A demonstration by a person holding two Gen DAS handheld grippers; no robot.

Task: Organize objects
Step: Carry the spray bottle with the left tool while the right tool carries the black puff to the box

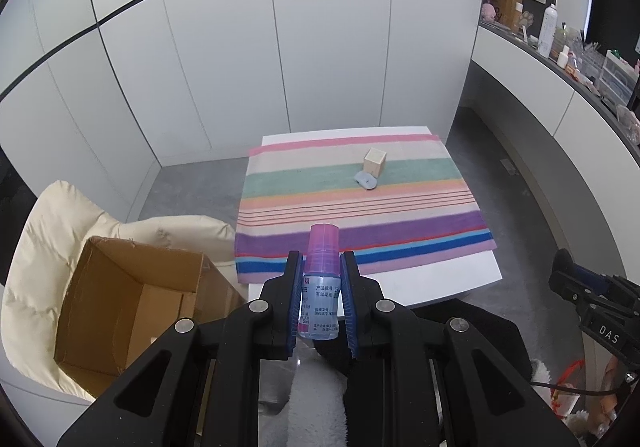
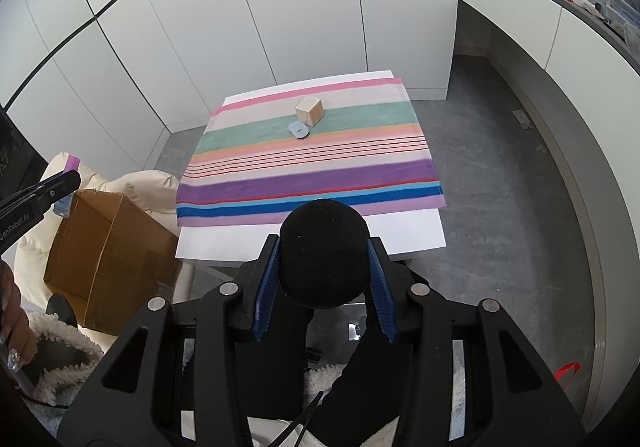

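Note:
My left gripper [image 1: 320,275] is shut on a small clear bottle with a pink cap [image 1: 320,279], held above the table's near edge, right of an open cardboard box [image 1: 120,311]. The left gripper also shows in the right wrist view [image 2: 68,179] over the box [image 2: 108,263]. My right gripper [image 2: 324,267] is shut on a black foam ball [image 2: 324,251] in front of the table. A wooden cube [image 1: 375,161] [image 2: 309,111] and a small blue-grey flat object [image 1: 366,181] [image 2: 299,130] lie on the striped cloth [image 1: 360,215] [image 2: 312,159].
The box sits on a cream padded chair [image 1: 36,267] left of the white table [image 1: 440,283]. White wall panels stand behind. A cluttered shelf [image 1: 560,43] runs along the right. Grey floor surrounds the table.

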